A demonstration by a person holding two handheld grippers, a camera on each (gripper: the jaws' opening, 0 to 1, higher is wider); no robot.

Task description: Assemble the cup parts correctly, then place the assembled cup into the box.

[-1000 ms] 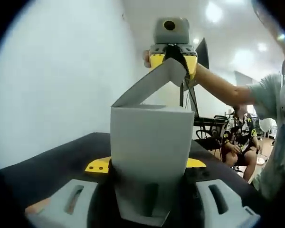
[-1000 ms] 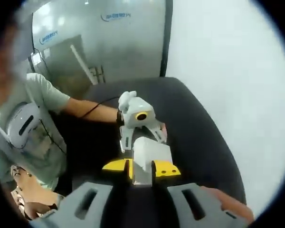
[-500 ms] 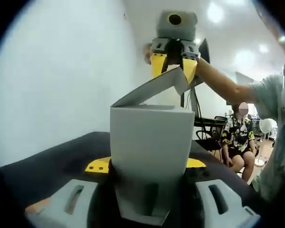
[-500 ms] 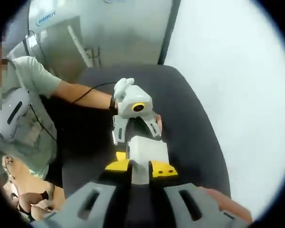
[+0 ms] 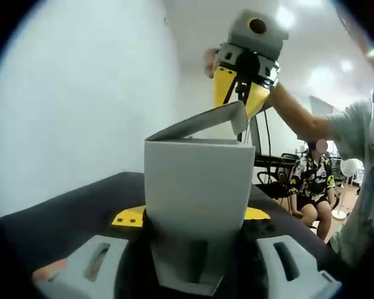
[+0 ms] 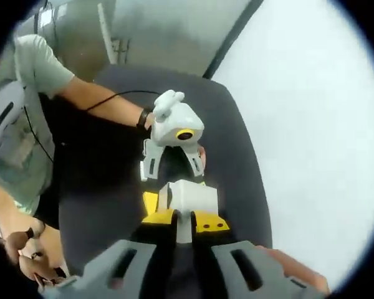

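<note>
The right gripper [image 5: 240,103] has its yellow fingers [image 5: 223,87] pinched shut on the tip of the box's lid flap [image 5: 202,121], holding it tilted partway down over the opening of the grey box [image 5: 198,187]. In the right gripper view its own grey fingers [image 6: 128,265] rise at the bottom with the thin edge of the flap [image 6: 184,225] running up between them.

The left gripper [image 6: 173,163] stands on the far side of the box [image 6: 186,198], its grey fingers [image 6: 151,167] spread open along the box's sides; whether they press the walls or merely stand just beside them I cannot tell. In its own view those fingers [image 5: 90,265] sit low, with the box wall directly ahead of them.

The step looks like closing the lid. To do it well, I'd swing the flap down along its hinge line rather than push it straight, keep the box steadied so it does not slide on the dark desk [image 6: 106,187], and let go only once the flap lies flat.

The cup itself I cannot see; presumably it is inside the box. Yellow pieces [image 6: 157,212] lie against the box's base.
</note>
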